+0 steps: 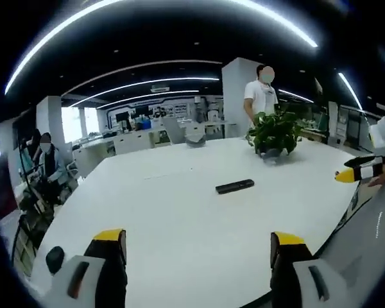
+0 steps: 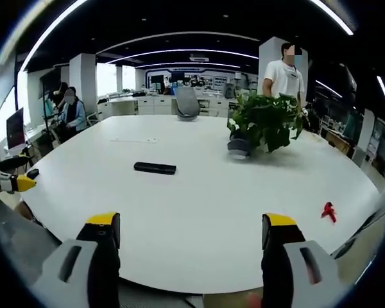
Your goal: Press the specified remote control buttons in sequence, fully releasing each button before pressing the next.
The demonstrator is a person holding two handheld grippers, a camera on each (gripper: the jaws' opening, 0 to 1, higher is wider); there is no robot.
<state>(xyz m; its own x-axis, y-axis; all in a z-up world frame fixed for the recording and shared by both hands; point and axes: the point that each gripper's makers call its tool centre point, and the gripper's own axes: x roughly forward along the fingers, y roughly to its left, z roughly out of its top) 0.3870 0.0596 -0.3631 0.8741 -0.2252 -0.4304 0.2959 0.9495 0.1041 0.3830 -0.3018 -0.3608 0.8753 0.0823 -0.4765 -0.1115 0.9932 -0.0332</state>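
A large white table (image 2: pixel 199 212) with rounded edges spreads before me in an open-plan office, under long curved strips of ceiling light and beside white pillars. One black remote control (image 2: pixel 154 168) lies flat on the bare tabletop, well short of the one potted plant (image 2: pixel 264 122) in its grey pot, and apart from it. In the left gripper view the same remote control (image 1: pixel 235 186) lies nearer than the potted plant (image 1: pixel 274 133) and off to its left.

My left gripper (image 1: pixel 199 247) has its two yellow-tipped jaws spread wide with nothing between them, above the near table edge. My right gripper (image 2: pixel 191 231) is the same: jaws wide apart, holding nothing.

I count two people: one standing just behind the plant in a white shirt (image 2: pixel 284 78), one seated (image 2: pixel 70 112) far to the plant's left, beyond the table.

The right gripper view adds one small red object (image 2: pixel 328 211) on the table, nearer than the plant and to its right, and an office chair (image 2: pixel 187 102) at the far edge.
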